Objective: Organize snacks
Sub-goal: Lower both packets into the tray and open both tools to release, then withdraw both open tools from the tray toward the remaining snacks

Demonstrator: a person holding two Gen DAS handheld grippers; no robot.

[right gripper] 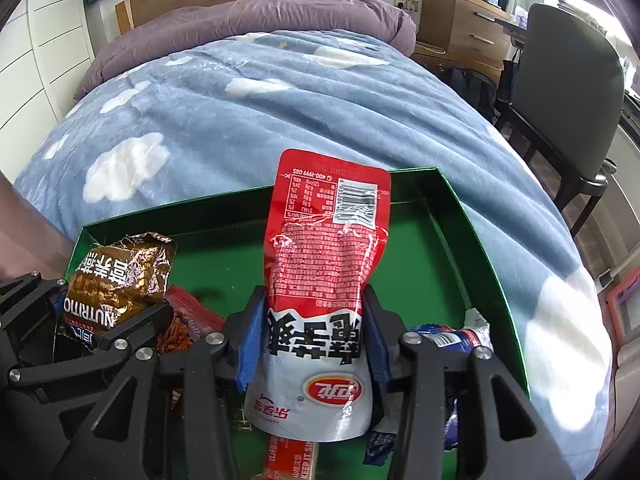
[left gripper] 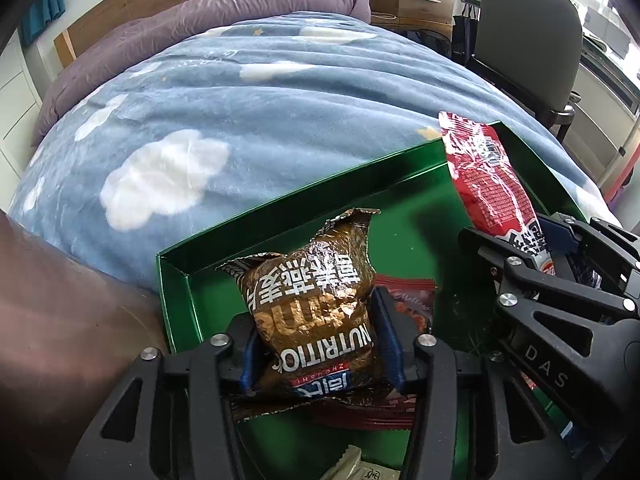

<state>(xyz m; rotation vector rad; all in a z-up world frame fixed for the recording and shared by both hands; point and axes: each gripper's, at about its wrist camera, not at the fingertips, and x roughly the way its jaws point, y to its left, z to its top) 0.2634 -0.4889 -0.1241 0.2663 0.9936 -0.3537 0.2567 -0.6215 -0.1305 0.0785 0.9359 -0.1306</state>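
Note:
A green tray (left gripper: 304, 196) lies on the bed and holds snack packets. My left gripper (left gripper: 320, 340) is shut on a crinkled brown-gold packet (left gripper: 312, 300) and holds it over the tray's left part. My right gripper (right gripper: 316, 340) is shut on a tall red and white bag (right gripper: 324, 264), upright over the tray's (right gripper: 460, 216) middle. The red bag (left gripper: 488, 176) and right gripper (left gripper: 528, 248) also show at the right of the left wrist view. The brown packet (right gripper: 120, 276) and the left gripper (right gripper: 100, 320) show at the left of the right wrist view.
A dark red packet (left gripper: 412, 300) lies in the tray under the brown one. A blue and white packet (right gripper: 452, 338) lies in the tray's right part. The blue cloud blanket (left gripper: 260, 120) covers the bed. A dark chair (right gripper: 568, 80) stands at the right.

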